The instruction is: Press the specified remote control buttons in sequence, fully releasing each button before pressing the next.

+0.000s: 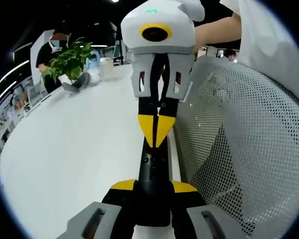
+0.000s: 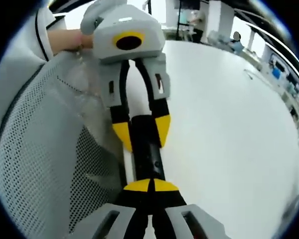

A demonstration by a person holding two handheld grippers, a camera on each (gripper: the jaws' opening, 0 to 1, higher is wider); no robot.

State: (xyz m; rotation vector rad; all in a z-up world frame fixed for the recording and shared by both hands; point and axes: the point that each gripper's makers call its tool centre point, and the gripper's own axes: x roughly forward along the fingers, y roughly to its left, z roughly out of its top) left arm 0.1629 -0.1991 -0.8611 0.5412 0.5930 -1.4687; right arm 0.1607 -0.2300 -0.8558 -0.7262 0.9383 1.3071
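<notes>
One remote (image 1: 153, 174) between two tools (left (image 1: 154, 186) clamped, right (image 2: 152, 186) closed).

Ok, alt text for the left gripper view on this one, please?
The left gripper clamps a black remote control between its yellow-tipped fingers over a white table, while the right gripper, fingers closed, touches its tip to the remote. A mesh chair back is on the right; a potted plant stands far off on the table.

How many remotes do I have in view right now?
1. The black remote is clamped in the left hand-held gripper over the white table, with the right hand-held gripper shut, its tips at the remote's far end. Another could be hidden behind the grippers.
</notes>
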